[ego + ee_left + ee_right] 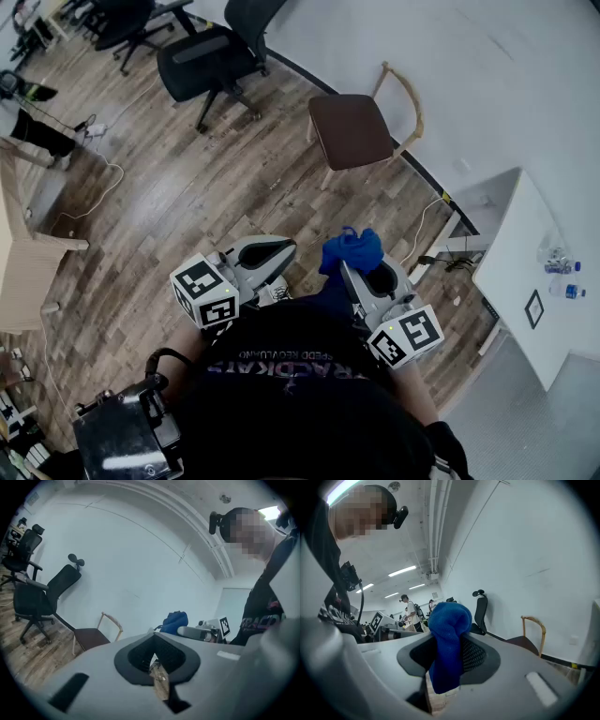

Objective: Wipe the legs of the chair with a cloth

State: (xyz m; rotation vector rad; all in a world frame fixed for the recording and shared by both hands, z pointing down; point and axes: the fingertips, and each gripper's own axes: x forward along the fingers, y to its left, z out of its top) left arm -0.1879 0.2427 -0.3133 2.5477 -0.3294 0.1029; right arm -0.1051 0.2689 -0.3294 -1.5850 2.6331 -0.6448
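- Right now the right gripper (444,663) has its jaws clamped on a blue cloth (448,637). The cloth bunches up above the black pads and hangs down between them.
- From the head view, the right gripper (358,270) sits close in front of my body, and the cloth (351,249) sticks out of its front end as a rumpled blue wad.
- The left gripper (156,662) has its jaws together with nothing between them; only a thin slit of wooden floor shows through the pads.
- From above, the left gripper (270,251) is just beside the right one, and both are held over the floor (169,192).
- The chair (354,129), with a brown seat on a pale wooden frame, stands against the white wall (469,66), well apart from both grippers.
- The cloth touches no part of the chair.
- The left gripper view has the chair (93,637) low at the left, with the cloth (174,620) to its right.
- The right gripper view has the chair (530,639) at the right edge.
- A black office chair (211,61) stands further left along the wall.
- A white tabletop (516,234) at the right carries two small bottles (561,262).
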